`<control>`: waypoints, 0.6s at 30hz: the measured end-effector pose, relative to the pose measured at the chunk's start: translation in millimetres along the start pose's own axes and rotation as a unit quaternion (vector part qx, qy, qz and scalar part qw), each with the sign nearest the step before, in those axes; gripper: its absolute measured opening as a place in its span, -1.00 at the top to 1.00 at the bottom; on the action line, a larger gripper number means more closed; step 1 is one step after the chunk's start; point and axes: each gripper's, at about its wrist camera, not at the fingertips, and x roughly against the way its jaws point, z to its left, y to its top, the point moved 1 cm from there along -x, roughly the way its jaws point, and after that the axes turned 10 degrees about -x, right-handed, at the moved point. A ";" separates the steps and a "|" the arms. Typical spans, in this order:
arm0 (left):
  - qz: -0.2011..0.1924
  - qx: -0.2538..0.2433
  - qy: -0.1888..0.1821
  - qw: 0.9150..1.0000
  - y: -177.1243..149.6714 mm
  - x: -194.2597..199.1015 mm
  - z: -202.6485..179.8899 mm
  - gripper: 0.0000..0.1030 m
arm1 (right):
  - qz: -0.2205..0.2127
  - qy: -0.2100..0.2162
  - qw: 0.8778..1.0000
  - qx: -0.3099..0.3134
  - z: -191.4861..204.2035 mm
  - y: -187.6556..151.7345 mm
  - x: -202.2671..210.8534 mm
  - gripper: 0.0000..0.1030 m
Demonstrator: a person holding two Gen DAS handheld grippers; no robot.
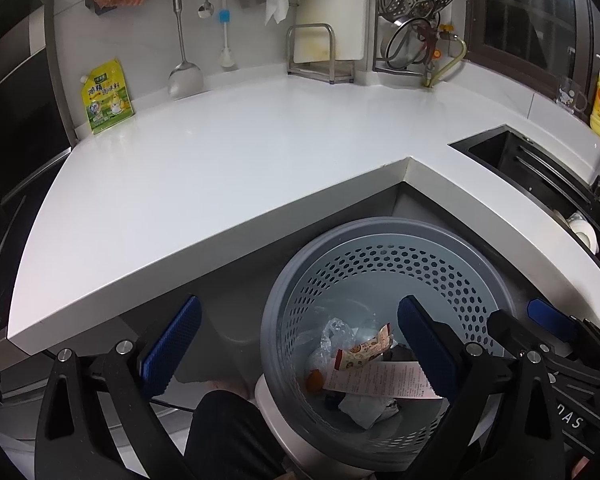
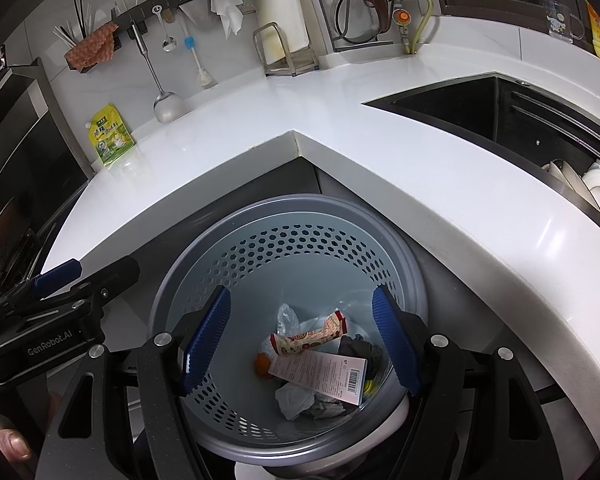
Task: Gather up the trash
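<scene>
Bin (image 2: pixel 292 240), grey, perforated, round, low centre of frame under the counter (image 2: pixel 400 168) corner. Inside: receipt (image 2: pixel 320 374), snack wrapper (image 2: pixel 308 336), clear plastic (image 2: pixel 286 318), crumpled tissue (image 2: pixel 296 398). Right gripper (image 2: pixel 300 344) above it, wide apart, empty. Left gripper (image 1: pixel 296 352) likewise parted, empty. Counter white, L-shaped. Black sink (image 2: pixel 480 108) upper right. Yellow pouch (image 2: pixel 110 136) upper left, against wall.

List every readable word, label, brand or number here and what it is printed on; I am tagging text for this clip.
"GenRobot.AI": on the black body of the left gripper, seen in the right wrist view.
"nAS": partial white letters on the black right gripper body, cut off.
Yellow-green seasoning pouch: Chinese print, too blurred to read.
White paper receipt in the grey perforated bin: barcode and text too small.
Red-and-cream snack wrapper: illegible.
</scene>
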 end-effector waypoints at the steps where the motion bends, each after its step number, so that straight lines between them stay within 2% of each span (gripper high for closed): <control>1: 0.000 0.000 0.001 1.000 0.0 0.0 0.1 -0.88 | 0.000 0.000 1.000 0.000 -0.2 -0.2 -0.1 -0.36; 18: 0.000 0.001 0.001 1.000 0.2 -0.4 2.8 -0.88 | 0.000 0.000 1.000 0.001 -0.1 -0.9 -0.4 -0.36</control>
